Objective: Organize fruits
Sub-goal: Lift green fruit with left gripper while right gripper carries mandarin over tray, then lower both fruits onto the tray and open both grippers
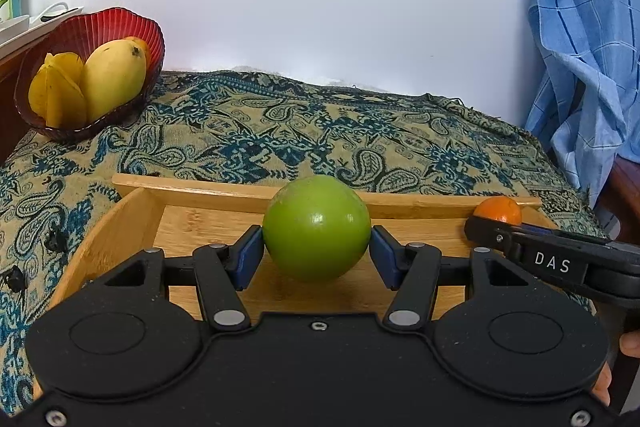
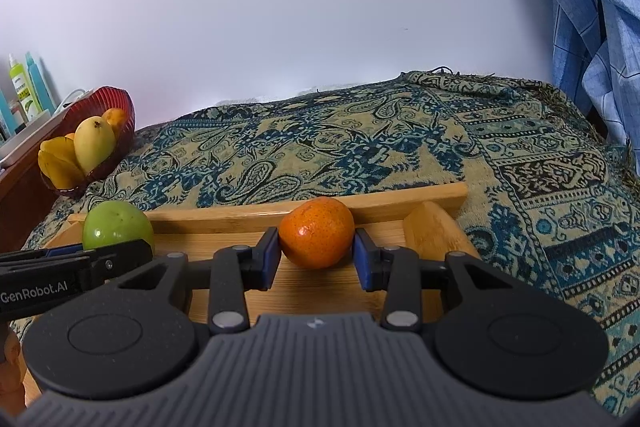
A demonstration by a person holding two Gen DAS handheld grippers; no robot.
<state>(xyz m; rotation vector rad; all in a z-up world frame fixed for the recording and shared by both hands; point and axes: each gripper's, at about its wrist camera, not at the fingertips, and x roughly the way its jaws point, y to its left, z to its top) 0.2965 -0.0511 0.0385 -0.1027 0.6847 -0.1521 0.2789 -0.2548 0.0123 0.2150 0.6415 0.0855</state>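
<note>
A round green fruit point(image 1: 316, 227) sits between the blue pads of my left gripper point(image 1: 316, 245), which is shut on it over the wooden tray point(image 1: 200, 189). Both pads press its sides. In the right wrist view a speckled orange point(image 2: 316, 231) is pinched the same way by my right gripper point(image 2: 316, 251), close to the tray's far wall point(image 2: 400, 201). The two grippers stand side by side: the orange point(image 1: 500, 211) shows at the right of the left wrist view, and the green fruit point(image 2: 116, 227) at the left of the right wrist view. Whether either fruit rests on the tray floor is unclear.
A red ribbed bowl point(image 1: 104, 25) at the far left holds a yellow mango point(image 1: 114, 79), a starfruit point(image 1: 56, 95) and another orange. A paisley cloth point(image 1: 320, 123) covers the surface. A blue checked cloth point(image 1: 588, 47) hangs at the right; bottles point(image 2: 24, 91) stand beyond the bowl.
</note>
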